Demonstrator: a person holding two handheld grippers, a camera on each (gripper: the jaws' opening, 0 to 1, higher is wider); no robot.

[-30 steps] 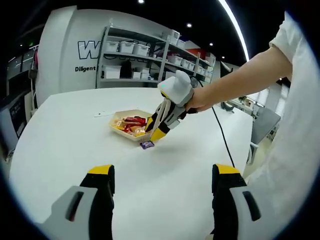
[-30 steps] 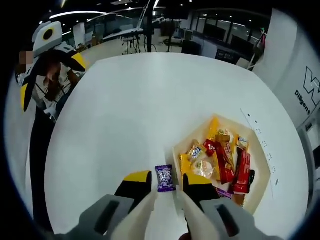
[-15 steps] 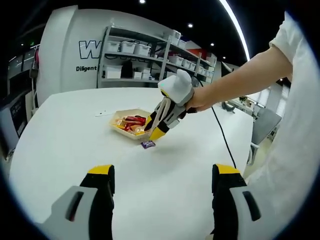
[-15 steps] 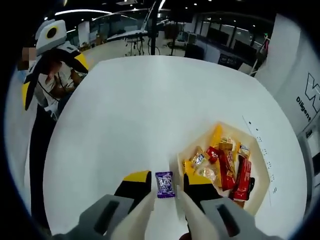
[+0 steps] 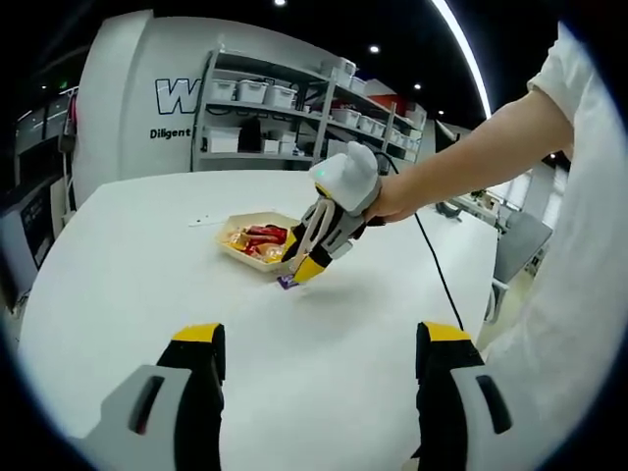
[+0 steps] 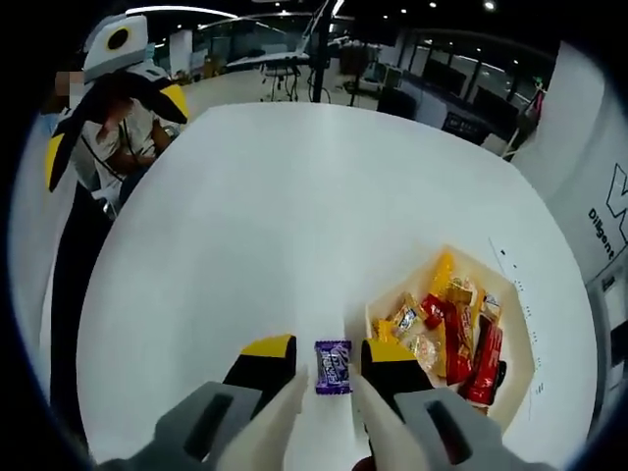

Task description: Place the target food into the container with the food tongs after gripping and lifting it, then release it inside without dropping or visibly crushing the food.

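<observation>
Right claw [image 6: 329, 361] spread around purple wrapped candy [image 6: 333, 366] lying flat on white table [image 6: 255, 226]; left claw [image 5: 319, 339] spread wide.

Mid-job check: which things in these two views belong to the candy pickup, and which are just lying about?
In the job:
- purple candy on the table, between the open jaws
- right gripper with the tongs
- tray of wrapped snacks

Just about:
- left gripper, open, held over bare table
- shelves with bins
- black cable
</observation>
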